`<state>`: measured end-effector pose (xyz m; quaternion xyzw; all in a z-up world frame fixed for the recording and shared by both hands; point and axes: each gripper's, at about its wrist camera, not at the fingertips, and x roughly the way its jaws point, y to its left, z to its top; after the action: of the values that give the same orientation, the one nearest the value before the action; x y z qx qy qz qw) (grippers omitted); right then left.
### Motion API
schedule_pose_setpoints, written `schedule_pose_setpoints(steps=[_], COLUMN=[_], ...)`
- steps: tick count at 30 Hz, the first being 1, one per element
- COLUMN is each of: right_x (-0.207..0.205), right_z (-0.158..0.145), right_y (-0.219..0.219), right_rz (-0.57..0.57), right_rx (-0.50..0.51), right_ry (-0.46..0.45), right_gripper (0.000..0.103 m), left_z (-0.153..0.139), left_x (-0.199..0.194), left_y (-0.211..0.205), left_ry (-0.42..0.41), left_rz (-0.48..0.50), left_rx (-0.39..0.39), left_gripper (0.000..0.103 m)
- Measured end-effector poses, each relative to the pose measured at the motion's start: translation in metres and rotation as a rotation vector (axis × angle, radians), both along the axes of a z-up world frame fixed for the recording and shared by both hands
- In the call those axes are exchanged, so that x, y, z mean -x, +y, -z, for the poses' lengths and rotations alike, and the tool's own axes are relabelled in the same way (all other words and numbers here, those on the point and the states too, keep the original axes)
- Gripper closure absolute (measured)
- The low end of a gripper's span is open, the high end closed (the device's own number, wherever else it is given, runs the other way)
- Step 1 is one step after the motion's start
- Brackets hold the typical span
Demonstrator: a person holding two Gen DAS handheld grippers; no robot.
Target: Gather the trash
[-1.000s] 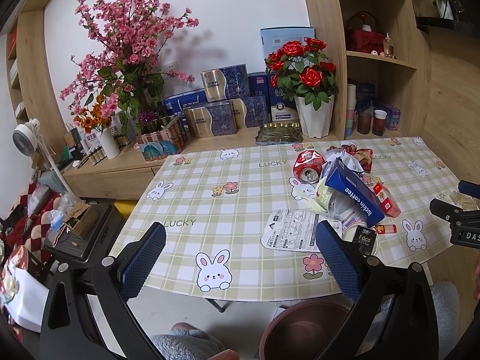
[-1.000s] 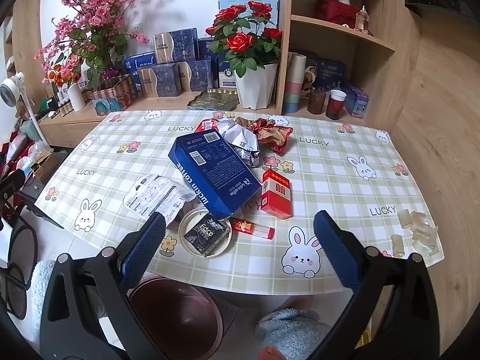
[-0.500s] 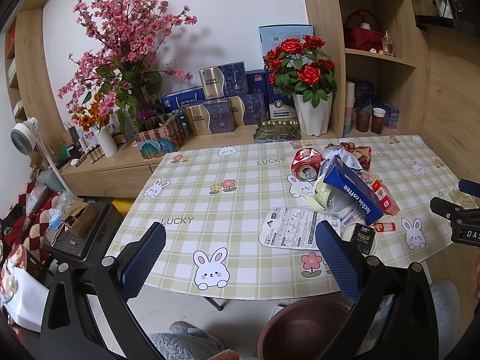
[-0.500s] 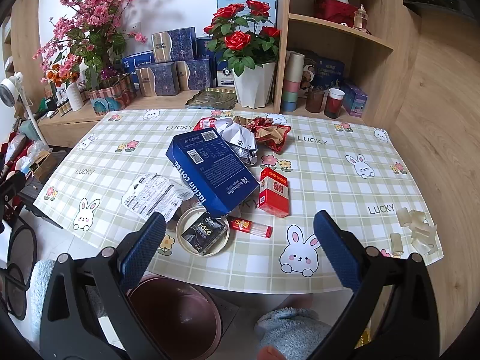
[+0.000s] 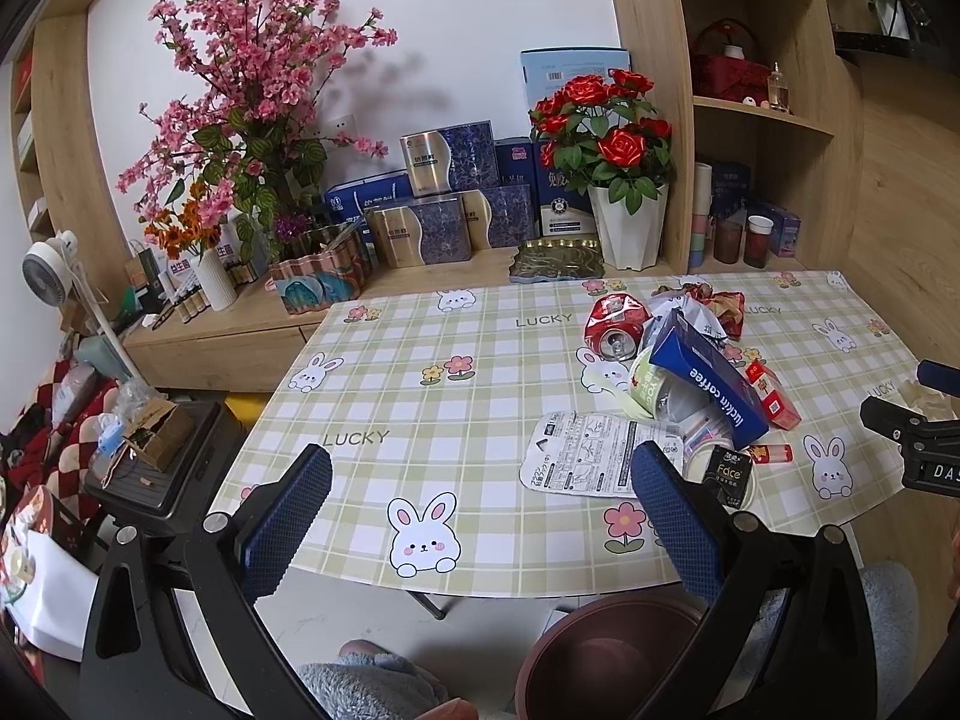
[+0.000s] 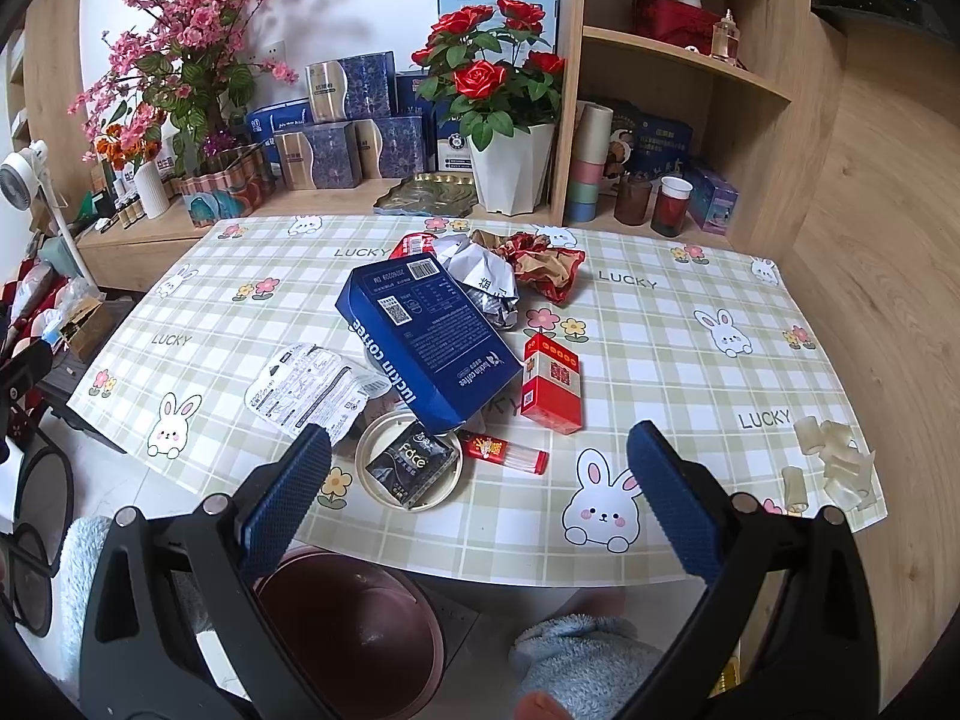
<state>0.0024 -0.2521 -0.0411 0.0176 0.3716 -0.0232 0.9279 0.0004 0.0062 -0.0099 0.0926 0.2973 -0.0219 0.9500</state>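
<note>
Trash is piled on the checked tablecloth: a blue coffee box, a red carton, a crushed red can, crumpled foil, a red wrapper, a white printed packet, a round lid holding a black sachet and a small red tube. A brown bin stands on the floor under the table's near edge. My left gripper and right gripper are both open and empty, held before the near edge.
Pale plastic bits lie at the table's right corner. A white pot of red roses, blue and gold boxes and a pink blossom vase stand on the sideboard behind. A wooden shelf unit stands at the back right. A fan stands left.
Both grippers have drifted slightly; the table contents sit a little higher in both views. Nothing was grasped or moved.
</note>
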Motion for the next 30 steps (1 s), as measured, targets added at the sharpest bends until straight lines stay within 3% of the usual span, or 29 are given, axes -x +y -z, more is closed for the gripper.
schedule_pose_setpoints(steps=[14, 30], right_x=[-0.002, -0.02], right_z=[0.004, 0.03], right_y=[0.005, -0.002], right_rz=[-0.005, -0.005], right_rx=[0.014, -0.054], right_ry=[0.019, 0.055], right_gripper=[0.006, 0.006], left_z=[0.006, 0.017], left_x=[-0.011, -0.022], left_y=[0.006, 0.01], left_ry=[0.016, 0.002], left_rz=[0.002, 0.011], left_rx=[0.021, 0.024], left_gripper=[0.005, 0.005])
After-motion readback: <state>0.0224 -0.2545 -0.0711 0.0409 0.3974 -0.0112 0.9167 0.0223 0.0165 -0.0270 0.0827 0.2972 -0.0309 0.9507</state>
